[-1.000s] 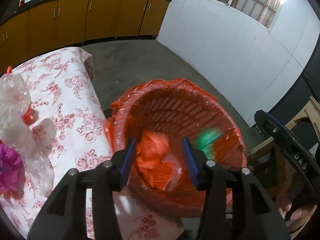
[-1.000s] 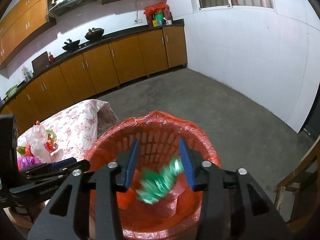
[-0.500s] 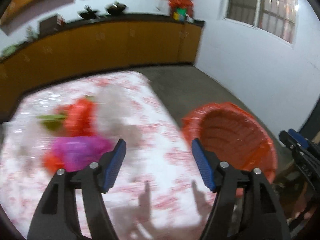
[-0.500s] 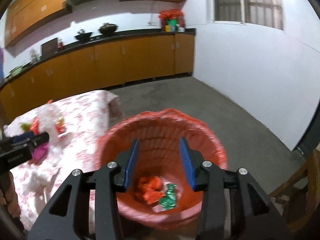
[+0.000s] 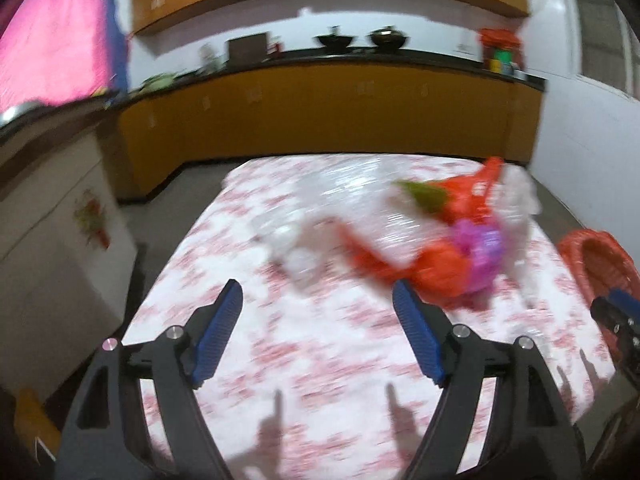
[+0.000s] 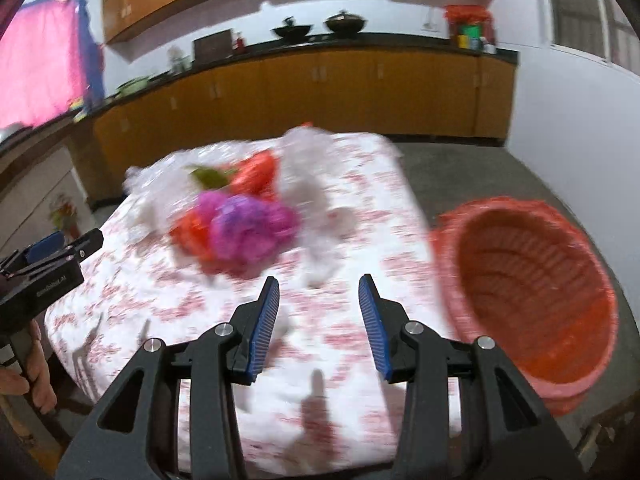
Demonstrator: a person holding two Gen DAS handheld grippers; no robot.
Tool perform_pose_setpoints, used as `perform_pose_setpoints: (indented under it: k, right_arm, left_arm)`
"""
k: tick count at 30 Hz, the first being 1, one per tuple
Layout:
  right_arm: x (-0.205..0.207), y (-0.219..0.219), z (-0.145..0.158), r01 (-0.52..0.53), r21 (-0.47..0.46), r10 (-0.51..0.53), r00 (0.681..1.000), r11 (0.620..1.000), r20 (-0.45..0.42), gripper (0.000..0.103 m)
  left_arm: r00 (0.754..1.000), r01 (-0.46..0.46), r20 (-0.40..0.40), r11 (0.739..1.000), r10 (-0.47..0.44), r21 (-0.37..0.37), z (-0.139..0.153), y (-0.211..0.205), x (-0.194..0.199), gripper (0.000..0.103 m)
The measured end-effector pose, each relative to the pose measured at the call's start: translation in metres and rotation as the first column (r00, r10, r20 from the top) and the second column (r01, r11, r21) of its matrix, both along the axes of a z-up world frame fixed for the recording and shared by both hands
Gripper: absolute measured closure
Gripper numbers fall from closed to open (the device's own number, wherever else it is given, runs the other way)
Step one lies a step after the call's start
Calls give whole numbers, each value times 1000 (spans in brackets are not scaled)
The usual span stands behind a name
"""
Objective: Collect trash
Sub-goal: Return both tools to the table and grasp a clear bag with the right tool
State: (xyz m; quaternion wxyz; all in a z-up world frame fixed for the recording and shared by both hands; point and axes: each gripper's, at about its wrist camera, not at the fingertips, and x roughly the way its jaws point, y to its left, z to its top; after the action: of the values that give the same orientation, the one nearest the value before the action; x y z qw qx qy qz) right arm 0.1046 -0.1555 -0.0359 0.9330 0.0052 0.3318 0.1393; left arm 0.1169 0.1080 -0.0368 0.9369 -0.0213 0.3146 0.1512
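A blurred heap of trash lies on the flowered tablecloth (image 5: 320, 344): a purple bag (image 6: 248, 228), red bags (image 5: 436, 268), a green scrap (image 5: 424, 196) and clear plastic (image 5: 296, 256). My left gripper (image 5: 316, 304) hangs over the table's near side with its jaws opening and nothing between them. My right gripper (image 6: 318, 296) is open and empty just short of the heap. The basket lined with a red bag (image 6: 532, 292) stands off the table's right side; it also shows as the basket (image 5: 600, 260) in the left wrist view.
Orange kitchen cabinets (image 6: 320, 88) with a dark counter run along the back wall. A pink cloth (image 5: 56, 52) hangs at the upper left. Grey floor (image 6: 460, 172) lies between table and wall. A hand (image 6: 28, 376) holds the left gripper's body (image 6: 44, 276) at the left edge.
Both grippers let their trash drop into the basket and swung left to the table. The left jaws have widened; the basket has slid to the right in both views.
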Motion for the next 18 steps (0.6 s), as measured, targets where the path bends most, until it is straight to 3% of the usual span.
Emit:
perform_pose_setpoints:
  k: [6,18]
  right_arm:
    - [2,41,-17,-53,-31,52,998,998,-33,60]
    - [11,57,-51,-52,-106,40,992,993,-118,60]
  left_arm:
    - [996,-89,-9,995,89,-41,-8,47,-17,26]
    - [995,-104,-22,989,102,-108,-18,57,-26,26]
